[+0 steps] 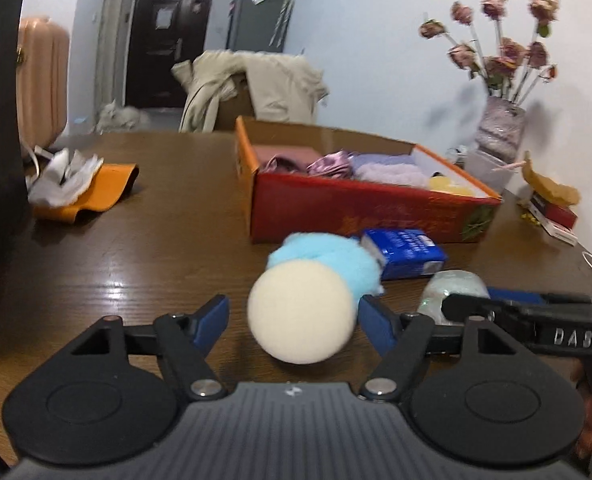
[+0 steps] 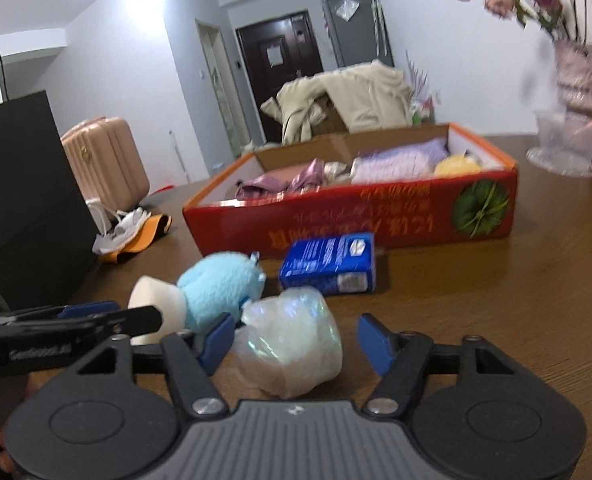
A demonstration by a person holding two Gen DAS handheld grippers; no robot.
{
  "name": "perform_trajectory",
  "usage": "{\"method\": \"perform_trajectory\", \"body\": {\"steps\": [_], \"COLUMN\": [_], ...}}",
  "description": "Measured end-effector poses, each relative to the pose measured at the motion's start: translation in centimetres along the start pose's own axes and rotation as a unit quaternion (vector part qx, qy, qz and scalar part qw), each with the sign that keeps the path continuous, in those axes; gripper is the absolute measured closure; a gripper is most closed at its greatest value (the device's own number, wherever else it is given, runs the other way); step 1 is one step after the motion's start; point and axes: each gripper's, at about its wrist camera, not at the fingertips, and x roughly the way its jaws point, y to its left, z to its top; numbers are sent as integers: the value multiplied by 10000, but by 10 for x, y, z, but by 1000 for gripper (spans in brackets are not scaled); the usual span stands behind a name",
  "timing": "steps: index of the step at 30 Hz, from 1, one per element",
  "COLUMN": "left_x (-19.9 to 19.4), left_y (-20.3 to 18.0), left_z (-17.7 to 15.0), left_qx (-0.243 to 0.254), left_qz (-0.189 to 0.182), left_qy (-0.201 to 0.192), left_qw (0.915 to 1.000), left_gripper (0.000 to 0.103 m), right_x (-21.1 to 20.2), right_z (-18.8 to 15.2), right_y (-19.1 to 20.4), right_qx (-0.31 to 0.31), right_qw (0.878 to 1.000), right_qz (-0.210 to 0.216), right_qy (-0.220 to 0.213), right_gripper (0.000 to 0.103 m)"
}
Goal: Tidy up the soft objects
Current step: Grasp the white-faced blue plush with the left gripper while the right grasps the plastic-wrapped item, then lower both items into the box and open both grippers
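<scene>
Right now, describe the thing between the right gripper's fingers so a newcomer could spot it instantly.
Start at the red cardboard box on the brown table; just in front lies a blue packet. Nearer still, between the open fingers of the right gripper, sits a crumpled translucent plastic-wrapped bundle. Its neighbours, the fluffy blue plush and cream sponge, are matte; only it is shiny and iridescent.

We are in a lived-in home: a dark front door (image 2: 280, 52) at the end of a hallway, a pink suitcase (image 2: 108, 160) on the floor, a beige coat (image 1: 256, 80) draped over a chair, and a vase of flowers (image 1: 500, 128) on the wooden bench (image 1: 156, 248).
</scene>
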Motion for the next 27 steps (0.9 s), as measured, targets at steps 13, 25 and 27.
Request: {"method": "perform_trajectory", "body": {"steps": [13,25,27], "left_x": [-10,-67,-59], "left_y": [-5,-31,-33], "left_z": [4,44,72], "left_qx": [20,513,683], "left_qz": [-146,-440,-570], "left_qy": [49,-694,-786], "left_qw": [9999,9953,9929], "left_gripper": [51,51,51], "right_x": [-5,-74,-71], "right_z": [2,27,51], "right_y": [3,15,14], "right_qx": [-126,-491,-590], "right_qw": [9999,9966,9949], "right_qz": [76,93,87], "right_qy": [84,-649,-817], "right_gripper": [74,74,74]}}
